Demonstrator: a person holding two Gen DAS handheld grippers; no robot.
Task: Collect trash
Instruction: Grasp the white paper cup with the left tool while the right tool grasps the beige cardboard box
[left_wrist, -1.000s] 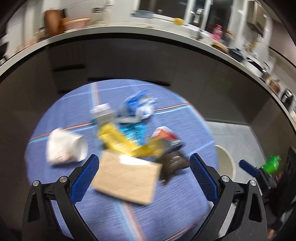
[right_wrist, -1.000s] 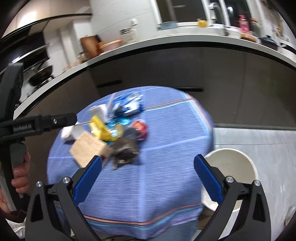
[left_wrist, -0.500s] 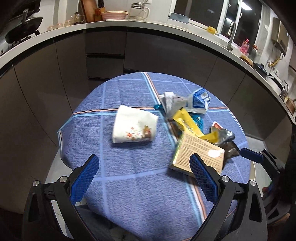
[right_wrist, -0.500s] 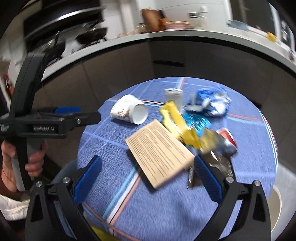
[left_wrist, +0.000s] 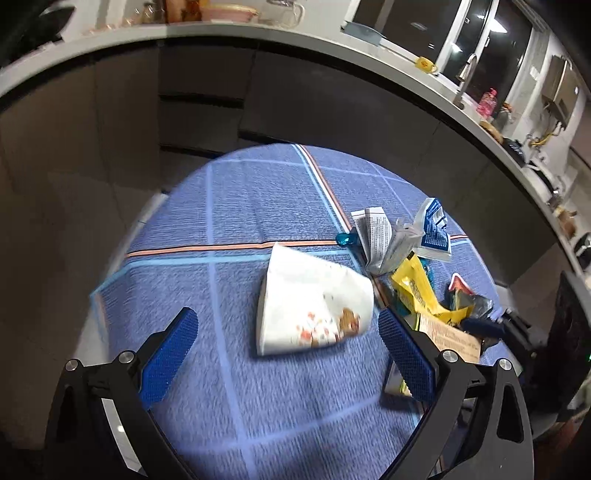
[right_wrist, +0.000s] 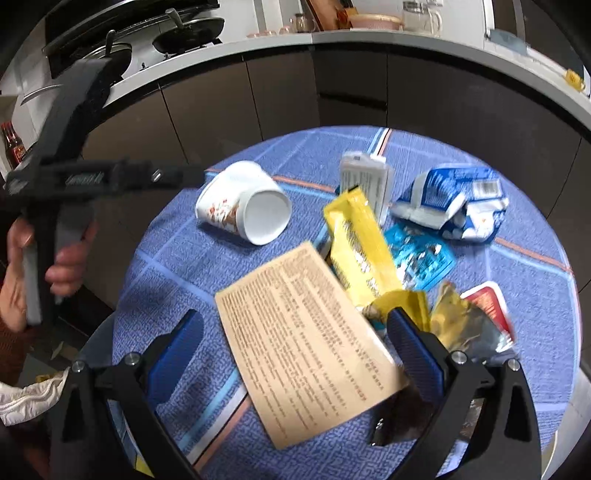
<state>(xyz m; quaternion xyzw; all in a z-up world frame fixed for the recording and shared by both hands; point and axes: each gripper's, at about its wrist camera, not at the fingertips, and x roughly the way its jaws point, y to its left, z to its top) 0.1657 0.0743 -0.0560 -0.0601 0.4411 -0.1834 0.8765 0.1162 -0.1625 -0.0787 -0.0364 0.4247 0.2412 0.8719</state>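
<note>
Both grippers have swung in over the litter: the left gripper (left_wrist: 286, 354), jaws wide, now frames the tipped white paper cup (left_wrist: 314, 304), and the right gripper (right_wrist: 295, 354), equally wide, straddles the tan printed card (right_wrist: 306, 347), so first pickups look imminent.

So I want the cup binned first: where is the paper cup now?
The paper cup lies on its side on the blue tablecloth, between the left gripper's open fingers, left of the wrapper pile.

Home kitchen: stove (right_wrist: 147, 40), sink faucet (left_wrist: 466, 70).
</note>
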